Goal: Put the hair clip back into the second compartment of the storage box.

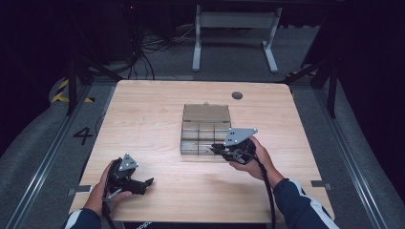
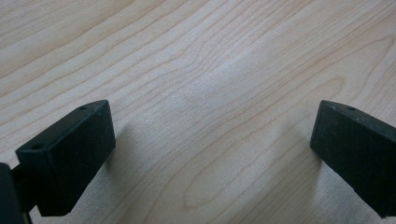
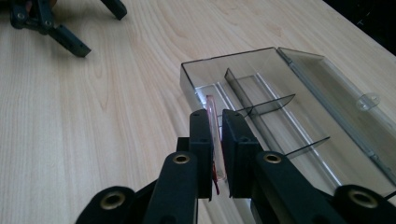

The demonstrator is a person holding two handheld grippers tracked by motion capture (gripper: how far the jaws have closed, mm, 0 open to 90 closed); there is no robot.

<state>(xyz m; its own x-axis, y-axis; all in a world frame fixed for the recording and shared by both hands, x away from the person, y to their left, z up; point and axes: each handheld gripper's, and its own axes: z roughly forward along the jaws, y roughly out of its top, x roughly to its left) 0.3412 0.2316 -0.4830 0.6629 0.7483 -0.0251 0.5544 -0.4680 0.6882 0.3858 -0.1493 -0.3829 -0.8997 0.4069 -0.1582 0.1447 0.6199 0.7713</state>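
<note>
The left claw (image 1: 143, 183) rests low at the worktop's (image 1: 153, 119) near edge, jaws spread wide over bare wood, gripping nothing. The right claw (image 3: 217, 135) is closed on a thin clear strip (image 3: 214, 122) with a reddish edge, at the near wall of the open clear compartment box (image 3: 261, 100) mid-worktop.

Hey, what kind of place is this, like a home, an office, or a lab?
Probably a lab or recording studio: dark curtained surroundings, a tangle of cables on the grey floor, yellow-black hazard tape, and a lone wooden table.
</note>
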